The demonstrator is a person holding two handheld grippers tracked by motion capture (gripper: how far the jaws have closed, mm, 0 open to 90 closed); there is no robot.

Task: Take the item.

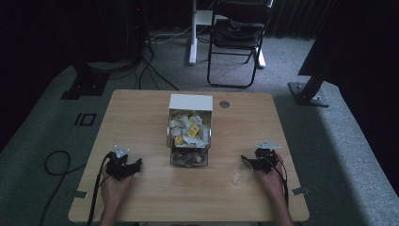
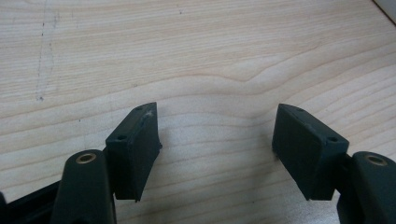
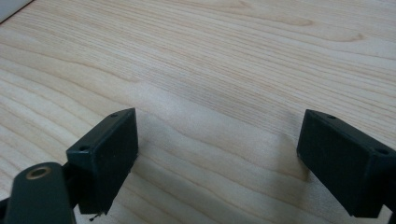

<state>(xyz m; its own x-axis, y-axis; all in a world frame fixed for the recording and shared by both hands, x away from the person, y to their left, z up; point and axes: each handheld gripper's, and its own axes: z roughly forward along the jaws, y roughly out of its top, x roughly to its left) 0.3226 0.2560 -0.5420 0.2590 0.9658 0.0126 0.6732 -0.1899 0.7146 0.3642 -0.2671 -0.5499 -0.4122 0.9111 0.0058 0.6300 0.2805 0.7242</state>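
Plastic cup [image 1: 241, 172], clear and faint, lying or standing on the counter [image 1: 155, 197] just beside the right hand-held gripper [image 1: 248, 163], apparently touching its tips; hard to tell upright from tipped. Nearest, both hands resting on the counter's near part. Left hand-held gripper [image 1: 135, 165] released, jaws spread wide over bare wood in the left gripper view, nothing between them. Right hand-held gripper likewise released, jaws wide apart over bare grain in the right gripper view, gripping nothing. Farther off, at mid-counter, a clear bin [image 1: 189, 149] of small items, with a white box [image 1: 190, 123] of yellow-and-white packets stacked behind or above it. Judged as the outset: nothing grasped yet, cup not taken. Next move likely calls for bringing the right jaws around the cup's thin wall and closing gently, lest it buckle or skid.
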